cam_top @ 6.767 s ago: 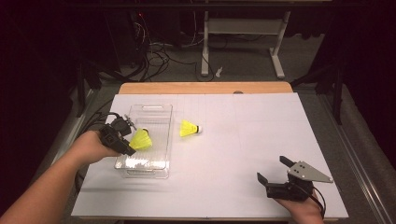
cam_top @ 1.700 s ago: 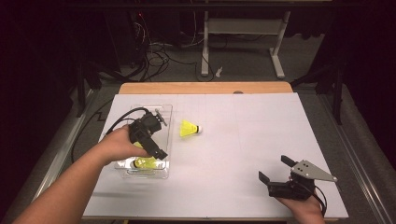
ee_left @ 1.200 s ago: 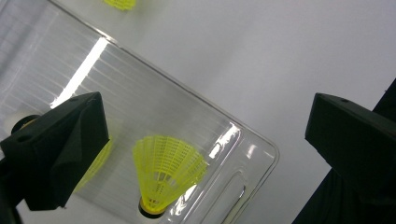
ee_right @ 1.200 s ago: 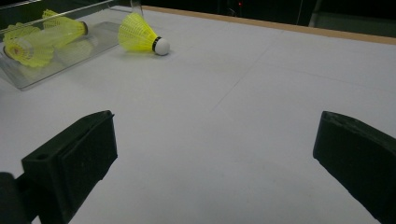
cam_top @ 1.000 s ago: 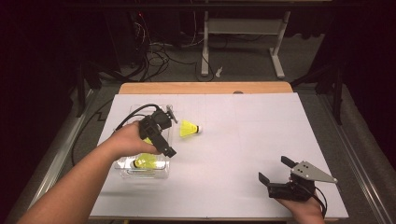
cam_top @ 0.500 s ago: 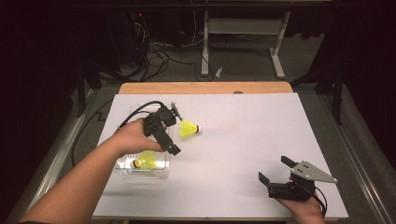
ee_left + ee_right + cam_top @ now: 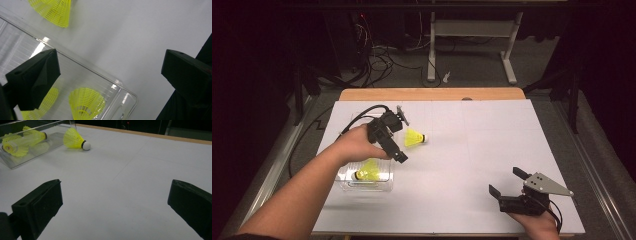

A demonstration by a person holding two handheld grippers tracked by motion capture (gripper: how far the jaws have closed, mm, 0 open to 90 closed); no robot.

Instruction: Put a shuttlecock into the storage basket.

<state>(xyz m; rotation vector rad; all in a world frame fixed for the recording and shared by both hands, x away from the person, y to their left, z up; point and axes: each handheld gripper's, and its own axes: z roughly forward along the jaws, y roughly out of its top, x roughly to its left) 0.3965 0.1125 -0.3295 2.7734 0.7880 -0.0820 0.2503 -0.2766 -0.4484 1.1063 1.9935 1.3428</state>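
Observation:
A yellow shuttlecock (image 7: 414,138) with a white cork lies on its side on the white table, just right of a clear plastic box (image 7: 346,186). Two more yellow shuttlecocks (image 7: 368,171) lie inside the box. My left gripper (image 7: 398,142) hovers open and empty over the box's right edge, a short way near of the loose shuttlecock (image 7: 53,11). In its own view the box rim (image 7: 82,68) runs between the jaws, with a boxed shuttlecock (image 7: 86,102) below. My right gripper (image 7: 507,182) rests open and empty near the front right, far from the loose shuttlecock (image 7: 75,139).
A wooden strip (image 7: 432,94) borders the table's far edge. The left gripper's cable (image 7: 357,117) loops over the box's far end. The white surface (image 7: 482,145) between the two grippers is bare. Beyond the table stand a desk frame and floor cables.
The left gripper held a shuttlecock over the box; that shuttlecock now lies in the box. The gripper has since moved right and farther, toward the loose shuttlecock. The right gripper has stayed still.

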